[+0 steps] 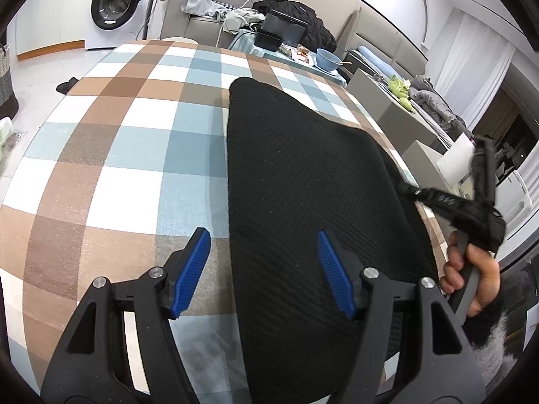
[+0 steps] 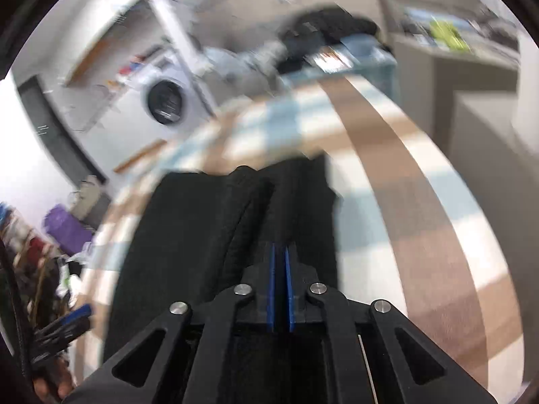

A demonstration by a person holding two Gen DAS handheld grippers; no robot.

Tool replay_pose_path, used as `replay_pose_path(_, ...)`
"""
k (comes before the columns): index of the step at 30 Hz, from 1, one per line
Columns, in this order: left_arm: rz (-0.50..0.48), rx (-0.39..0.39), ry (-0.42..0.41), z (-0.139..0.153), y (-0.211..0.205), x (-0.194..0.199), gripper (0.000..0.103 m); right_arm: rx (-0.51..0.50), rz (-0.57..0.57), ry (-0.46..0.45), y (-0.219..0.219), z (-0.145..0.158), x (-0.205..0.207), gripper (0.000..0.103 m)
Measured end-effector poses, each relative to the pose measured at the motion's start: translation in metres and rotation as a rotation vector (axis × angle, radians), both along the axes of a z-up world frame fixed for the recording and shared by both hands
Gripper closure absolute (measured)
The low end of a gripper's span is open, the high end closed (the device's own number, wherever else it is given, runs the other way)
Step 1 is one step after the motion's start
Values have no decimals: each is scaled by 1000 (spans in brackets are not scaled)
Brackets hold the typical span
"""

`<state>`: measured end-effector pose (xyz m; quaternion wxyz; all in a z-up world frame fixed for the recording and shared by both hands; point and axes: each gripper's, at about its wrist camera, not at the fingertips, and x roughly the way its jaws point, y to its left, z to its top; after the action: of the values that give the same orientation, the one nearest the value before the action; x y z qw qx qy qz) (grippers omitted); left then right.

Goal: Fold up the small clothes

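Note:
A black knitted garment (image 1: 303, 175) lies flat on the checked tablecloth (image 1: 128, 141), reaching from the near edge toward the far side. My left gripper (image 1: 262, 235) hovers open over the garment's near left edge, one blue pad above the cloth and the other above the garment, touching neither. At the garment's right edge a hand (image 1: 471, 276) holds my right gripper (image 1: 406, 189). In the blurred right wrist view that gripper (image 2: 280, 252) is shut, its blue pads pinching a raised fold of the black garment (image 2: 188, 235).
Beyond the table stand a washing machine (image 1: 114, 3), a sofa piled with clothes (image 1: 202, 0), and a small table with a blue bowl (image 1: 326, 59) and a black tray. Grey cabinets (image 1: 387, 107) stand close on the right. A dark item lies on the floor (image 1: 67, 84).

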<state>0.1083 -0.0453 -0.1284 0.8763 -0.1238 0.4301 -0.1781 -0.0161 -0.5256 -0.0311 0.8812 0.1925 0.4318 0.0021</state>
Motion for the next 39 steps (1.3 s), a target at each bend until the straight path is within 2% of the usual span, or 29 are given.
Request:
replay_pose_path(5,-16,10,9,-2,-3,-2,39,132,41,-31,-6,1,-30,90)
replay_pose_path(13,-39,10,14,-3,-8,-3,39,251,87,0,-2,-14,-105,90)
replay_pose_path(15,-43,2,20,-4,-10,-2,40,257,97,-12,1,-14,-112,90)
replay_pose_path(16,-48,-1,22,-4,-12,-2,40,254,101,-16,3,-13,-114,95)
replay_pose_path(19,-67,1,9,-1,-16,-4,40,254,134,-123,6,10,-125,98)
replay_pose_path(21,-74,6,1,1,-17,-6,39,192,124,-103,9,13,-125,98)
replay_pose_path(23,-76,8,5,-1,-17,-7,39,118,89,-5,11,-1,-118,98)
replay_pose_path(24,-73,11,8,-2,-16,-7,39,114,79,30,11,-9,-116,98)
replay_pose_path(27,-61,10,16,-4,-13,-9,40,172,33,-9,4,-7,-123,91)
replay_pose_path(29,-59,4,16,-4,-11,-10,39,194,33,-68,2,4,-124,89)
replay_pose_path(31,-59,6,10,-2,-11,-10,39,191,84,-103,6,15,-121,88)
replay_pose_path(33,-60,3,8,-1,-12,-10,39,197,152,-96,16,18,-113,86)
replay_pose_path(37,-68,6,2,0,-14,-12,39,216,269,-20,42,2,-99,85)
replay_pose_path(39,-70,10,6,-1,-14,-13,39,165,288,14,51,-6,-96,85)
